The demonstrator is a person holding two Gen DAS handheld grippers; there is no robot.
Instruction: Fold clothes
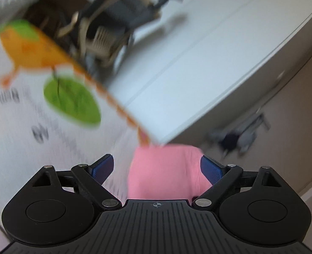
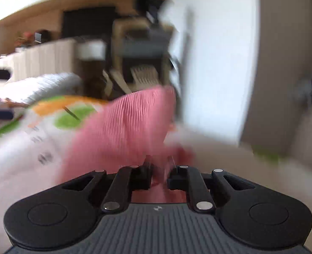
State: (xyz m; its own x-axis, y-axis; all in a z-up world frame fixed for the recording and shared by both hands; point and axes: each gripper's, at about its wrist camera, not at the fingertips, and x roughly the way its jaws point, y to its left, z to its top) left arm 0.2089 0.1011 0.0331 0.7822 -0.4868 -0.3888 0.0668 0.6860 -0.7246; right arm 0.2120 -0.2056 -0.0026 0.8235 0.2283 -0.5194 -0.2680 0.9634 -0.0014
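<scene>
- 2 tongs: right tongs (image 2: 159,170) pinch the pink cloth (image 2: 124,127), which runs away ahead and leftward.
- Left tongs (image 1: 157,167) gape wide, pink cloth (image 1: 166,173) between them, ungripped, at the mat's (image 1: 18,127) corner.

The garment (image 1: 164,173) lies on the printed sheet (image 1: 29,110), between my left tongs' (image 1: 157,167) fingers. A chair (image 1: 113,25) stands behind the sheet.

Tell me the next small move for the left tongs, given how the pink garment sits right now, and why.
Probably close the left tongs on the pink garment: their blue pads stand wide apart with the cloth between them, ungripped, while the right tongs look already pinched on the same fabric. Both views are motion-blurred, so slow down first.
</scene>
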